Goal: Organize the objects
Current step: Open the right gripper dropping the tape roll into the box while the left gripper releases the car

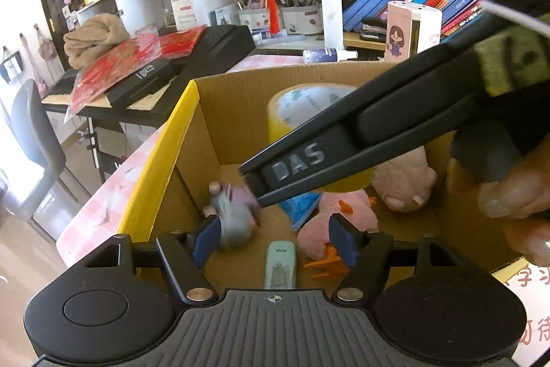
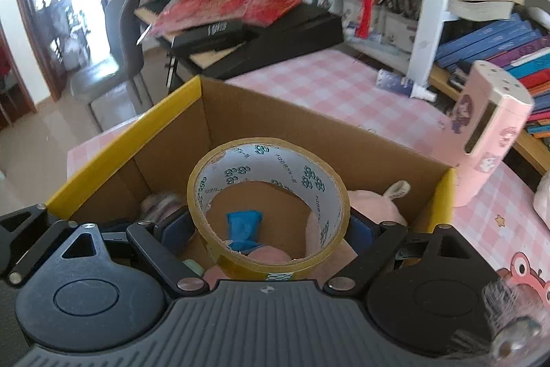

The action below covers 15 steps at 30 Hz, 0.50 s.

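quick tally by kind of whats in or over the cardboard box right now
Tape roll, in the right gripper: 1
Pink plush toys: 2
Grey plush toy: 1
Blue pouch: 1
Remote control: 1
Total in the cardboard box: 6

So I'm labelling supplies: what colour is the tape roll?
Yellowish-tan tape roll, white inner core with dark teal printed logos; clearest in the right wrist view.

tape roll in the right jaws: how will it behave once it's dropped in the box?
The tape roll is a wide, rigid-looking ring held across its sides by the right gripper, so it probably won't deform. Released on its edge, it may roll or tip flat. The cardboard box already holds soft toys such as the pink plush, which should cushion and likely stop it.
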Available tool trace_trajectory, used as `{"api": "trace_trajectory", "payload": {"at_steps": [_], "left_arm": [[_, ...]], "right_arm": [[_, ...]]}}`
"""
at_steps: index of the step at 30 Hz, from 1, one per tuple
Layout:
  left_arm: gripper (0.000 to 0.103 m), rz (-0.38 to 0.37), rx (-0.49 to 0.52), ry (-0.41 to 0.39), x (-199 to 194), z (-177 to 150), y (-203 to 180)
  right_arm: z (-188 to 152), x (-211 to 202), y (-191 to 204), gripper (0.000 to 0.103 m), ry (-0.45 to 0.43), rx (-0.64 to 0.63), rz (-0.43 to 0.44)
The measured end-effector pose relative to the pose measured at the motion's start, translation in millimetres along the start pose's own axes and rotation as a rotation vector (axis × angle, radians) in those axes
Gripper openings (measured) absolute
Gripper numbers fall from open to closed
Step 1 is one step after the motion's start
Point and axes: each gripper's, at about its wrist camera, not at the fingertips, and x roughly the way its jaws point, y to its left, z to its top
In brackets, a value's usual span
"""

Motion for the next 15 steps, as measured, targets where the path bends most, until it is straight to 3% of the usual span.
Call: {"api": "trace_trajectory", "payload": {"at_steps": [5, 15], "left_arm": [[0.072, -0.001, -0.019, 0.002, -0.1, -1.2, 0.8], [0.072, -0.003, -0.032, 0.001, -0.9, -1.4, 2.9]], "right_arm": [[2.1, 13.1, 9.1, 0.090, 0.056, -0.048, 0.018], [3.7, 15.4, 15.4, 0.091, 0.070, -0.077, 0.037]]}}
